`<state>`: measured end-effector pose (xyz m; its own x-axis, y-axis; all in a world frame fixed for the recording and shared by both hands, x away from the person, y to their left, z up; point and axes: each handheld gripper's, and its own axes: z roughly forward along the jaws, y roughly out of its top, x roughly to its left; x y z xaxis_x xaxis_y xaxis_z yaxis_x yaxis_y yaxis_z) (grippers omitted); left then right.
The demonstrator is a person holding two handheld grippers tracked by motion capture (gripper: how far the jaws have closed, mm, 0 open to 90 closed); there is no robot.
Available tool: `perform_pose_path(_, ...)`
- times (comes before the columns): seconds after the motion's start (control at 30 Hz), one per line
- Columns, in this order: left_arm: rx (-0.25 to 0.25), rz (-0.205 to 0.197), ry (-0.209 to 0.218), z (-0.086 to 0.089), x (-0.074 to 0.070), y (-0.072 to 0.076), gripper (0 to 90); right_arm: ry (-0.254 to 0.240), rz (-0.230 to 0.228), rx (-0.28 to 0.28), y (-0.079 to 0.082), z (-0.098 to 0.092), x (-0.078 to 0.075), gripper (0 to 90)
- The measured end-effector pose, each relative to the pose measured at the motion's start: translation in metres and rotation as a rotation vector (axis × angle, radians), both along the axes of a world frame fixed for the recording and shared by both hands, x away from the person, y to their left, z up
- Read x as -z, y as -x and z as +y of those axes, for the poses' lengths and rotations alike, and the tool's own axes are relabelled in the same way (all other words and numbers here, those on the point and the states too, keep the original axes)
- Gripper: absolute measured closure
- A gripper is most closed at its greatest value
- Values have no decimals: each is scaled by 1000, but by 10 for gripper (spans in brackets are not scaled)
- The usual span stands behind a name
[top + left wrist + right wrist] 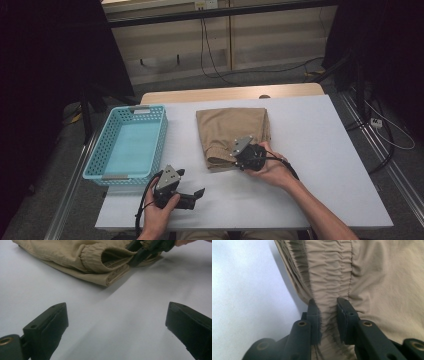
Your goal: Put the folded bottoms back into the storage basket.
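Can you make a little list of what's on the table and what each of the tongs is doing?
table: white top
clothing: folded tan garment, lying flat
basket: light blue, empty, left of garment
right tongs: shut on the garment's gathered elastic band
left tongs: open, over bare table, holding nothing

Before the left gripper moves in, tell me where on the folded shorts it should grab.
Probably the open gathered cuff at the near left corner of the tan shorts, approached low from the left gripper side. It gapes upward, offering a lip, while the right gripper already pinches the elastic band.
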<state>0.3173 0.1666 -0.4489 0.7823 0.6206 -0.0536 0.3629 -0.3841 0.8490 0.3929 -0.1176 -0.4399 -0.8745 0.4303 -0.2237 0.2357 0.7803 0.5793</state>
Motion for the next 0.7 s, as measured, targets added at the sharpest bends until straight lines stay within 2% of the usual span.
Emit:
perform_pose_path(0.07, -2, 3, 1, 0, 0, -1, 48, 17, -16, 0, 1, 2, -1, 763)
perform_pose_path(0.23, 0, 3, 0, 0, 0, -1, 48, -1, -8, 14, 1, 0, -5, 780)
perform_pose_path(0.27, 2, 2, -2, 0, 0, -1, 48, -25, 1, 21, 1, -3, -7, 784)
perform_pose_path(0.4, 0, 10, 7, 0, 0, 0, 48, -50, 5, 19, 1, -6, -11, 787)
perform_pose_path(0.47, -16, -13, 0, -1, -1, 2, 45, -53, 6, 18, 2, -6, -12, 789)
perform_pose_path(0.57, -26, -7, 10, -3, -2, 3, 44, -59, 8, 19, 3, -7, -14, 790)
perform_pose_path(0.7, -4, -12, -7, -5, -1, 3, 59, -63, 10, 12, 9, -8, -17, 792)
